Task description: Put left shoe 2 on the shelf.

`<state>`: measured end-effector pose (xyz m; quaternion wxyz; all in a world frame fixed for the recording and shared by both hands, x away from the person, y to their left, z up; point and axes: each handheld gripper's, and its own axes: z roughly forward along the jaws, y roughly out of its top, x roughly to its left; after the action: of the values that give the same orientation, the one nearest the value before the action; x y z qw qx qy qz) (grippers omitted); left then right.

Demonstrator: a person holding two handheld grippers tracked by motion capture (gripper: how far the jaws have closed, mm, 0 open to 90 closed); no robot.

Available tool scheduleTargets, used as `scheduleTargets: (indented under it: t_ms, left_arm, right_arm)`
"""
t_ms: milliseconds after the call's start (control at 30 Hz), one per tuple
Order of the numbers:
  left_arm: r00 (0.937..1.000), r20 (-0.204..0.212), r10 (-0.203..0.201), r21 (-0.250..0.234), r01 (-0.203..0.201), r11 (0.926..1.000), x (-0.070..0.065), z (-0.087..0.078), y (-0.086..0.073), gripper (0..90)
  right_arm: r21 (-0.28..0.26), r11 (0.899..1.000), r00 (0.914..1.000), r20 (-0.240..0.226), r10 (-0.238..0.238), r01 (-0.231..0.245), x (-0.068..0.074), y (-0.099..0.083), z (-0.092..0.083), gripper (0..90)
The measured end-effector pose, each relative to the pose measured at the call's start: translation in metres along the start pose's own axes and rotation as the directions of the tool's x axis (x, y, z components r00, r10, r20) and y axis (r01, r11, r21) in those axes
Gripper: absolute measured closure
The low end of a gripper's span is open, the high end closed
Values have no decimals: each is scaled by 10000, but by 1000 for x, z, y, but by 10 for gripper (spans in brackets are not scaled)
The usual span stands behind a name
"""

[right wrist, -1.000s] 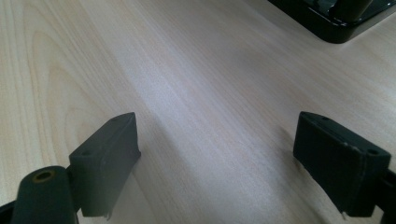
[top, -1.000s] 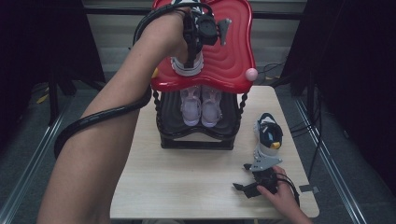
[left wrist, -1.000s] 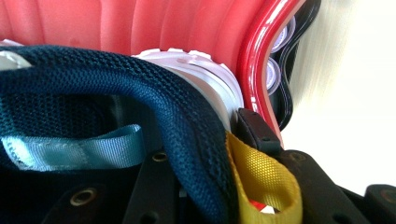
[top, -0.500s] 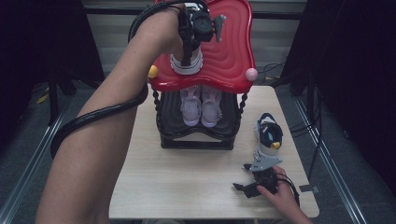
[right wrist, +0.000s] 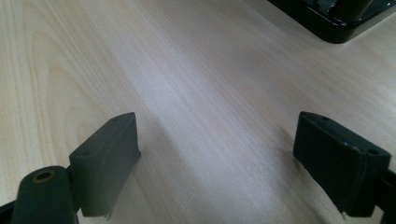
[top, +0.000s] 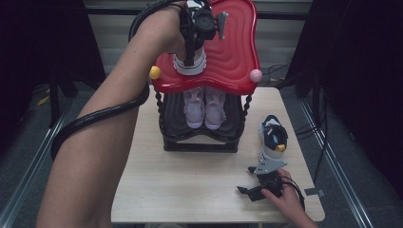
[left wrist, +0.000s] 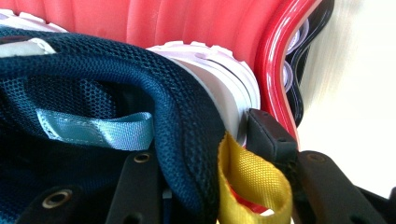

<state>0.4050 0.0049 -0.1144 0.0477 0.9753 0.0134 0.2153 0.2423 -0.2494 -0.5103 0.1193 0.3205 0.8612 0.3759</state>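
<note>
Sneaker (top: 190, 64) sat on the red wavy top shelf (top: 233, 57) of a 2-tier shoe rack (top: 199, 142), heel toward the person, near the shelf's left front edge. In the high view: white chunky sole, dark upper mostly hidden under the hand. In the left gripper view the sneaker (left wrist: 140, 93) showed a padded navy mesh collar, a light blue ribbon tab inside the opening, a yellow woven pull loop (left wrist: 247, 182) at the heel and a white layered sole resting on the red ribbed surface.

Left gripper (top: 197, 28) was over the shoe's heel. Its jaws straddled the heel collar, 1 inside the opening, 1 outside by the yellow loop. Jaws had just been opening, with the collar between them; the outer pad stood just off the white heel, so the grip looked released, at a narrow-to-middling gap.

Right gripper (top: 259, 187) lay low on the pale wood table (top: 190, 190) near the front right corner, in the person's right hand (top: 290, 202). Its jaws stood wide apart over bare wood, nothing between them.

A matching second sneaker (top: 273, 142) stood on the table just beyond the right gripper. A pair of pale pink shoes (top: 205, 107) sat on the black lower shelf. A yellow knob (top: 155, 72) and a pink knob (top: 255, 75) marked the front corners of the red shelf.
</note>
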Motion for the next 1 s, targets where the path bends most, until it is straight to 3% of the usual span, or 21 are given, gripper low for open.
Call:
scheduleTargets:
  t_ms: [333, 533, 700, 933, 1000]
  left_arm:
    - [9965, -209, -808, -218, 803, 9965, 4, -2, -7, 473]
    - [9896, 173, -1426, -456, 1432, 9886, 4, -2, -11, 393]
    - [9857, 124, -1679, -646, 1684, 9836, 3, -4, -11, 360]
    - [9766, 179, -2142, -876, 2150, 9727, 3, -7, -12, 322]
    - [9681, 316, -2485, -995, 2504, 9630, 3, -8, -13, 315]
  right_arm:
    - [0, 10000, 10000, 1, 0, 0, 0, 0, 0, 138]
    - [0, 10000, 10000, 2, -3, 3, 0, 0, 0, 137]
    - [0, 10000, 10000, 3, -1, 1, 0, 0, 0, 137]
    - [1, 10000, 10000, 5, -3, 3, 0, 0, 0, 137]
    - [0, 10000, 10000, 7, -6, 6, 0, 0, 0, 138]
